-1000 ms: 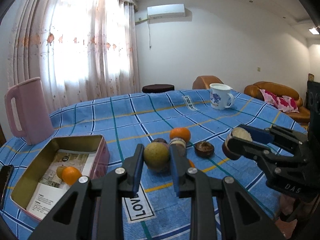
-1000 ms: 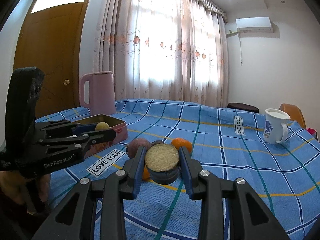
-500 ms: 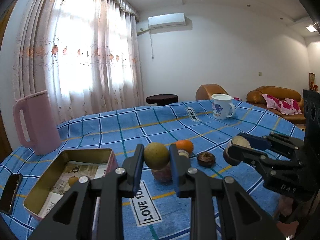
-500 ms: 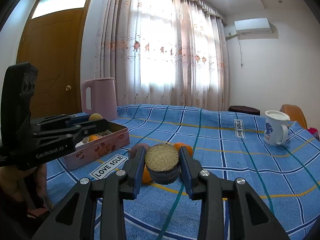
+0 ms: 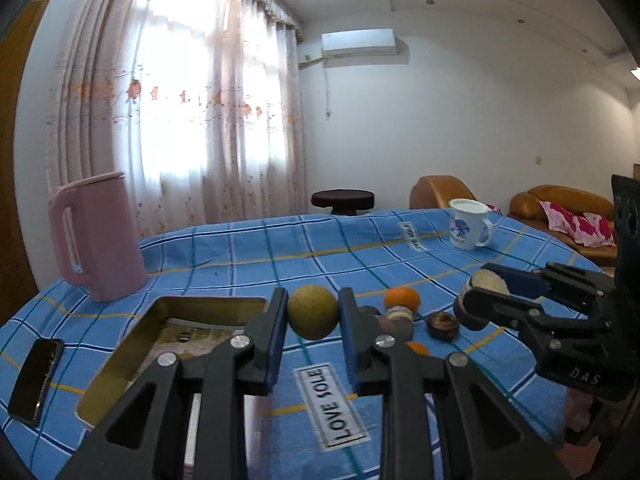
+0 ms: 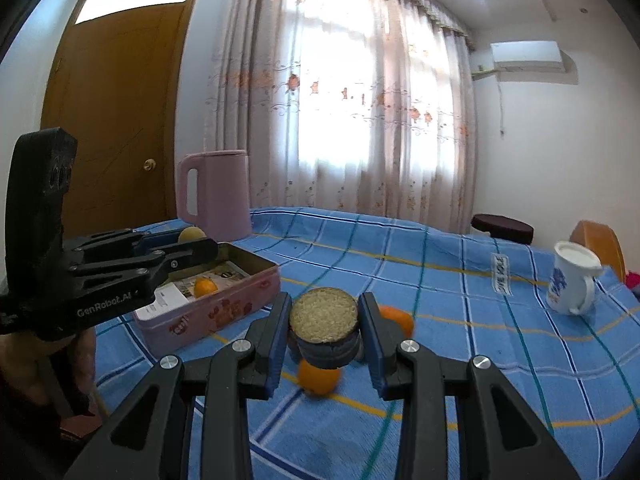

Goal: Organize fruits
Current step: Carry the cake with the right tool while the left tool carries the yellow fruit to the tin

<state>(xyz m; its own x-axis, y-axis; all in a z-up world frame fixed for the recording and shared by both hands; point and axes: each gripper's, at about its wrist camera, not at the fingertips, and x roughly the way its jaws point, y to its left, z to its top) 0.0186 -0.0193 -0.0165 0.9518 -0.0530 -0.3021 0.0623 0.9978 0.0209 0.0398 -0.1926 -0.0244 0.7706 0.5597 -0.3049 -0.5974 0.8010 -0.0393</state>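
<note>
Left tongs (image 5: 313,318) are clamped on a yellow-green fruit (image 5: 313,317), up off the blue tablecloth (image 5: 248,256). Right tongs (image 6: 324,322) squeeze a cut, dark-skinned fruit (image 6: 323,326). At ten o'clock of the left tongs sits the open tin (image 5: 132,344); loose oranges (image 5: 402,300) at one o'clock; mug (image 5: 469,224) farther back.

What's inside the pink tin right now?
The pink tin holds printed paper lining its floor and one small orange fruit. The left gripper covers its far corner.
</note>
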